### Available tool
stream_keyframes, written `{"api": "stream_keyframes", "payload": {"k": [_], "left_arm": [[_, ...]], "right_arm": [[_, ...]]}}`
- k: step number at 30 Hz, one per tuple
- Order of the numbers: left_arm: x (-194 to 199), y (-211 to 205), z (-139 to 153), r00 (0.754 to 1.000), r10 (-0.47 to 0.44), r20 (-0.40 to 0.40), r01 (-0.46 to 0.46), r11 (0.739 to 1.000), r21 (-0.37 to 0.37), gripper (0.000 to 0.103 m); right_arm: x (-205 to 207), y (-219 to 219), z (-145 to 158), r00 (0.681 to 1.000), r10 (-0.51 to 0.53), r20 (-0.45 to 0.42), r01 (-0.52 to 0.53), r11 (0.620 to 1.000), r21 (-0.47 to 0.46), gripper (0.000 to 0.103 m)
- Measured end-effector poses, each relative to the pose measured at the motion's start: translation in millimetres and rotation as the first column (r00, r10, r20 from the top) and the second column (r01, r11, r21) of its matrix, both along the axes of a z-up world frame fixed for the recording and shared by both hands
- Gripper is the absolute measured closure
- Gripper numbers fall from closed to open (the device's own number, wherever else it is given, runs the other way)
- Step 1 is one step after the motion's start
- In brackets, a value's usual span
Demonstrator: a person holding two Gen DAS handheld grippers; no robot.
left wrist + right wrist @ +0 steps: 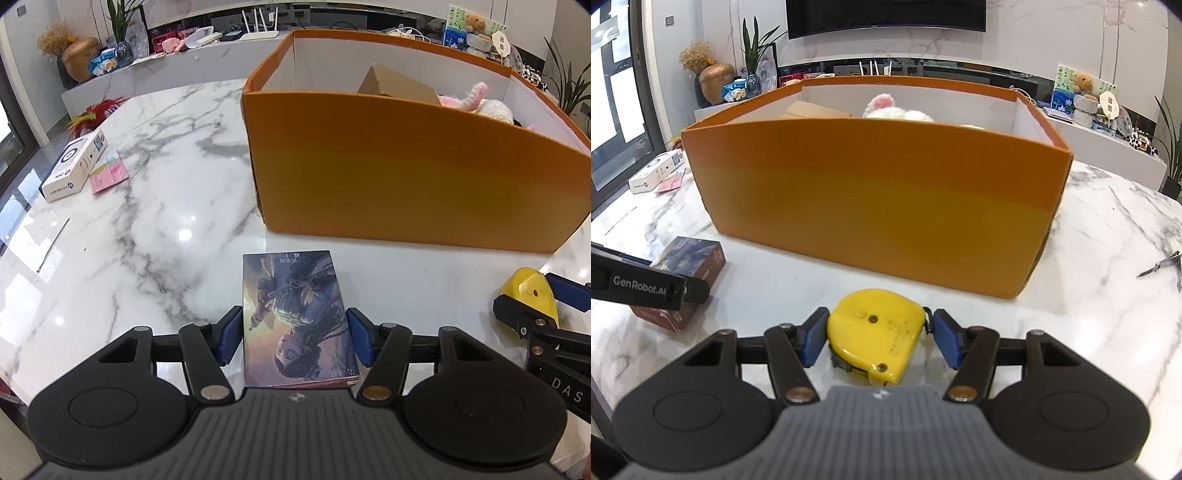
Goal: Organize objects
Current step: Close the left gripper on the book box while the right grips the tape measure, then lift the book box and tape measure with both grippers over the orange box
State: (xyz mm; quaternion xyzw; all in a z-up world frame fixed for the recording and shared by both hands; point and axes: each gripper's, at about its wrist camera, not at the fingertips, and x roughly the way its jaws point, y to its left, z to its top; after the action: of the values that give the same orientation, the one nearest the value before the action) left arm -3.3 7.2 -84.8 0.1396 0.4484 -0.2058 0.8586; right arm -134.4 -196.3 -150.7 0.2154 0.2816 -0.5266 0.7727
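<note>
A flat picture box [295, 321] with a dark illustrated cover lies on the marble table between the blue pads of my left gripper [294, 338]; the pads touch both its sides. It also shows in the right wrist view [689, 269]. A yellow tape measure [875, 336] lies between the pads of my right gripper [879, 341]; the left pad touches it, the right pad stands just beside its metal clip. The tape measure shows at the right edge of the left wrist view [532, 291]. A big orange box [875, 192] stands just beyond both, holding a cardboard box [399, 83] and a pink-white plush [897, 110].
A white carton [74, 166] and pink sticky notes [109, 175] lie at the table's far left. A metal tool [1163, 264] lies at the right edge. A thin dark stick [53, 245] lies at the left. Shelves with plants and clutter stand behind the table.
</note>
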Motion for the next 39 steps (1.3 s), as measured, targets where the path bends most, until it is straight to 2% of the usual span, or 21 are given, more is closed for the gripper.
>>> {"api": "stream_keyframes", "payload": {"k": [16, 28, 39], "left_arm": [[-10, -3, 12, 0.999, -0.032, 0.037, 0.032, 0.999, -0.007, 0.035], [-29, -1, 42, 0.993, -0.076, 0.094, 0.080, 0.996, -0.049, 0.035], [-37, 7, 60, 0.991, -0.067, 0.119, 0.075, 0.995, -0.063, 0.035]], "right_arm": [[-6, 7, 12, 1.000, -0.004, 0.000, 0.004, 1.000, -0.017, 0.040], [-22, 22, 45, 0.999, -0.003, 0.040, 0.006, 0.997, -0.081, 0.040], [-33, 35, 61, 0.998, 0.006, 0.064, 0.001, 0.994, -0.107, 0.040]]}}
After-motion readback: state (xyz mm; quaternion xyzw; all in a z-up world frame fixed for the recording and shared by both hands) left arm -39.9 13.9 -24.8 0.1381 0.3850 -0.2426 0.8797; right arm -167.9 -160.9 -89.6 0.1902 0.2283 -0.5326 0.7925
